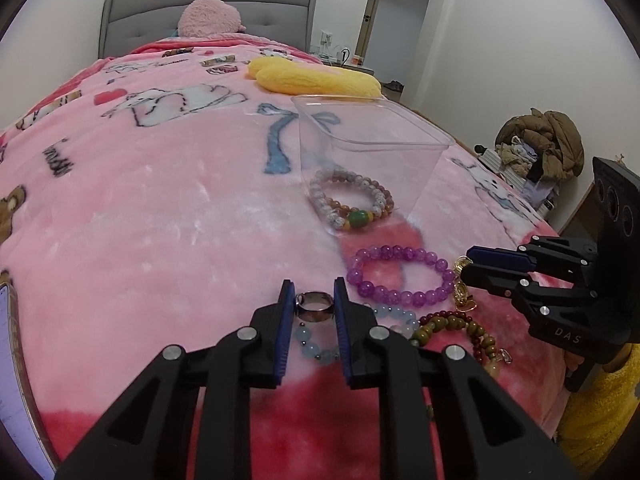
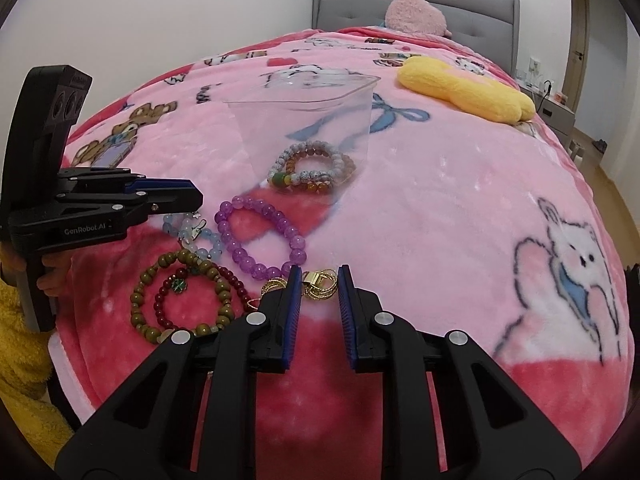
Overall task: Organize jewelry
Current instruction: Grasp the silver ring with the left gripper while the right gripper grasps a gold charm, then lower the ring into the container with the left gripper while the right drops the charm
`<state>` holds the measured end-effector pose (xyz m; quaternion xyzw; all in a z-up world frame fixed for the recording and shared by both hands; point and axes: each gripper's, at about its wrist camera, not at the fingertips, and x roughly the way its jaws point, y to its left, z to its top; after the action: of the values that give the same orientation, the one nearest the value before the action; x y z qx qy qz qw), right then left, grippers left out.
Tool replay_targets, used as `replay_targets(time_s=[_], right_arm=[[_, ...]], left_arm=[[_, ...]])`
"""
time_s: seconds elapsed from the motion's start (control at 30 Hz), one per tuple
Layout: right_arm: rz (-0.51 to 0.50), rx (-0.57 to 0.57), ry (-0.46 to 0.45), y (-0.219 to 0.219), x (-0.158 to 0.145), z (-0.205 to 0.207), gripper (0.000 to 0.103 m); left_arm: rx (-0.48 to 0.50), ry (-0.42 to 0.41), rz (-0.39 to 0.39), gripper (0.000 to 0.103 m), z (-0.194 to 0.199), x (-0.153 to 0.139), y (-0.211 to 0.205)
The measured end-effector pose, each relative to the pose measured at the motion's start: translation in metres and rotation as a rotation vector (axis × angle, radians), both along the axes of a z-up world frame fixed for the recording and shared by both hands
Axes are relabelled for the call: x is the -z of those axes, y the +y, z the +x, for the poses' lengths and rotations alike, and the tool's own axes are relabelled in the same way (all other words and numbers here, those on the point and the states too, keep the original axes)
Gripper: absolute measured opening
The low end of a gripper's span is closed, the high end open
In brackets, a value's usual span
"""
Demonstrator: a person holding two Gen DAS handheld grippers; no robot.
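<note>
Pink cartoon-print blanket point(image 1: 160, 208) is covering the bed, with a grey headboard point(image 1: 208, 12) and a yellow cushion point(image 1: 316, 78) lying beyond. At twelve o'clock from the jewelry pile a clear plastic box point(image 1: 372, 128) is holding beaded bracelets point(image 1: 352, 200). The left gripper point(image 1: 314, 304) is clamping its blue pads on a dark metal ring point(image 1: 314, 306), above a pale blue bracelet point(image 1: 316, 344). The right gripper point(image 2: 319, 286) is pinching a gold chain bundle point(image 2: 318, 286). A purple bracelet point(image 2: 260, 236) is lying at eleven o'clock from it, an olive-and-maroon bead strand point(image 2: 184, 296) at nine.
</note>
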<state>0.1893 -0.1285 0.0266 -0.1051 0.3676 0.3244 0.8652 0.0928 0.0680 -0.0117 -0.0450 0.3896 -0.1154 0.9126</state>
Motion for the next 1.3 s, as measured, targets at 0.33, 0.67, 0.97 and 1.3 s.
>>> replay_targets(time_s=[0.33, 0.67, 0.97, 1.3], right_arm=[[0.022, 0.009, -0.041, -0.005, -0.019, -0.008, 0.018], [0.063, -0.009, -0.098, 0.0, -0.048, -0.011, 0.018], [0.105, -0.005, -0.157, 0.012, -0.079, 0.001, 0.018], [0.117, 0.032, -0.186, 0.03, -0.099, 0.034, 0.018]], left_arm=[[-0.011, -0.028, -0.035, 0.019, -0.004, -0.012, 0.01], [-0.006, -0.074, -0.088, 0.019, -0.007, -0.033, 0.016], [-0.001, -0.126, -0.15, 0.019, 0.015, -0.067, 0.015], [-0.004, -0.116, -0.174, 0.019, 0.062, -0.089, 0.003]])
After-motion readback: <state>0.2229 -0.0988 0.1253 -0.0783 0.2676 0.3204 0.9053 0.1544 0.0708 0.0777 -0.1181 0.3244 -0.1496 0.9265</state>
